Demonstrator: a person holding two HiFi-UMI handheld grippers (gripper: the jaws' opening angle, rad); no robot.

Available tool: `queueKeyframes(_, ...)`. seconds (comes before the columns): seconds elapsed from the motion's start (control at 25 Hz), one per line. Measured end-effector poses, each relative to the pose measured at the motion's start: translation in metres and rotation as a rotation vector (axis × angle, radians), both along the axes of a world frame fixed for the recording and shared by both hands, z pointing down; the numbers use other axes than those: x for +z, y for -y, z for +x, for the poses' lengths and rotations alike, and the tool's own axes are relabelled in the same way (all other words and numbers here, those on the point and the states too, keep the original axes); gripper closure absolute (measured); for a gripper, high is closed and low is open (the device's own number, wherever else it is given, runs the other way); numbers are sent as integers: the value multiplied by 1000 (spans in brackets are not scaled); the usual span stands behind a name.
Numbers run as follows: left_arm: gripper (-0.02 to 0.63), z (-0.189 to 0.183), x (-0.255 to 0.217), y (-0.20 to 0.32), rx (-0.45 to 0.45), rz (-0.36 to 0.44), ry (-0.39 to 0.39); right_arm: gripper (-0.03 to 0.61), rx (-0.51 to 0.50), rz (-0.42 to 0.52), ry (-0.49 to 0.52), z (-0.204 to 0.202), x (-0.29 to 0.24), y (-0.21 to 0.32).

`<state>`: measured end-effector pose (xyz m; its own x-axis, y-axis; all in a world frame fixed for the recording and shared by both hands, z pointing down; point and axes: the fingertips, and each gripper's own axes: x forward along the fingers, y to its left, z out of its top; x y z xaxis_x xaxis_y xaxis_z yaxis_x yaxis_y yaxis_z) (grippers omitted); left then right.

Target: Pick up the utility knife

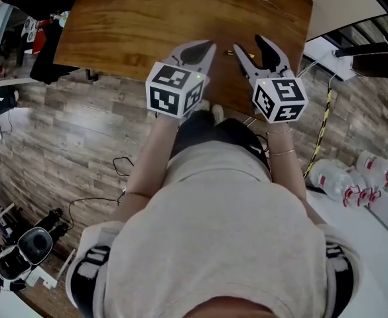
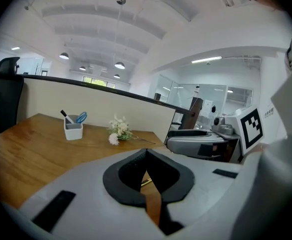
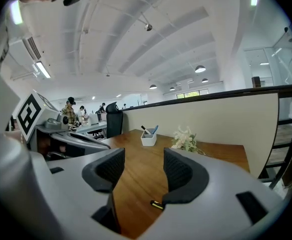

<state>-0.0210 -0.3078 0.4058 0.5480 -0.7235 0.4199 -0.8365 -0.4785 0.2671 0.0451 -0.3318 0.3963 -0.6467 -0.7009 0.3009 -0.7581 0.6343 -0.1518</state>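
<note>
One knife point(image 3: 157, 204) nr R fingers point(image 3: 178, 171)

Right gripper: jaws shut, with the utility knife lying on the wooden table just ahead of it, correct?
Not quite. The right gripper has its jaws apart and empty, as the right gripper view shows. The utility knife does lie on the wooden table just ahead of it.

Utility knife point(image 3: 157, 204) mostly behind the right hand-held gripper point(image 3: 144, 168), one small end visible.
</note>
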Motion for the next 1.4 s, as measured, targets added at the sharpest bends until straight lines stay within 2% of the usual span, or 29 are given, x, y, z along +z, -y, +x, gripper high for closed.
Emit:
queueKeyframes(0.16,601,-8,6,-2,5,-23,-1,328,-12,-13,-10,-6,3,4)
queueKeyframes(0.36,601,-9,24,-7,8,-66,-13,335,-83,-37,-87,-9,21,0)
queueKeyframes(0.6,601,3,47,-10,17,-106,-36,410,-154,-47,-212,0,44,-4)
queueKeyframes(0.88,601,5,63,-2,-28,-79,-40,436,-212,-38,-310,2,65,5)
queueKeyframes(1.16,601,1,93,-2,-52,-130,-25,448,-371,-81,-453,-9,101,1)
queueKeyframes(1.4,601,-5,111,5,-77,-149,-22,456,-458,-125,-513,-20,137,4)
